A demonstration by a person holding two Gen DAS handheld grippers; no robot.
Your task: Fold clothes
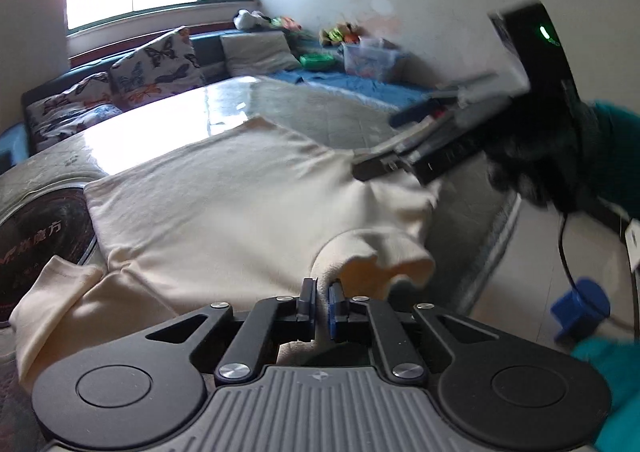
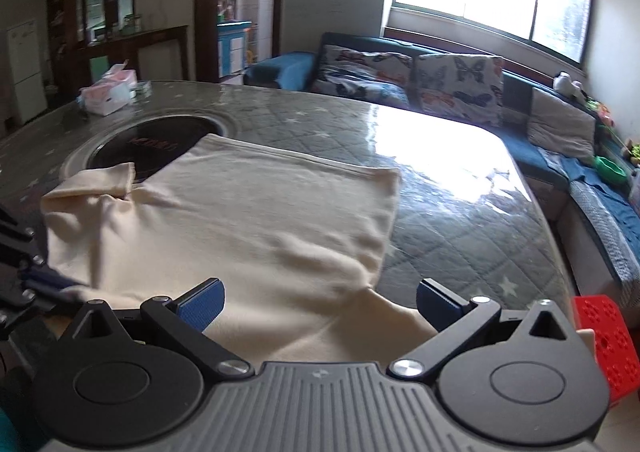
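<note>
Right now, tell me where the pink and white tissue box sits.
In the right wrist view, the pink and white tissue box sits at the table's far left edge, beyond the round black cooktop and the cream T-shirt.

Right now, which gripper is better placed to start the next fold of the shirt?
Left, probably. The left gripper is already shut on the near edge of the shirt, beside the collar, so it can lift at once. The right gripper is open above the cloth, gripping nothing.

A shirt (image 2: 240, 220) lies spread on the table (image 2: 460, 188), one sleeve over the round inset plate (image 2: 152, 140); a tissue box (image 2: 108, 90) sits at the far-left edge.
</note>
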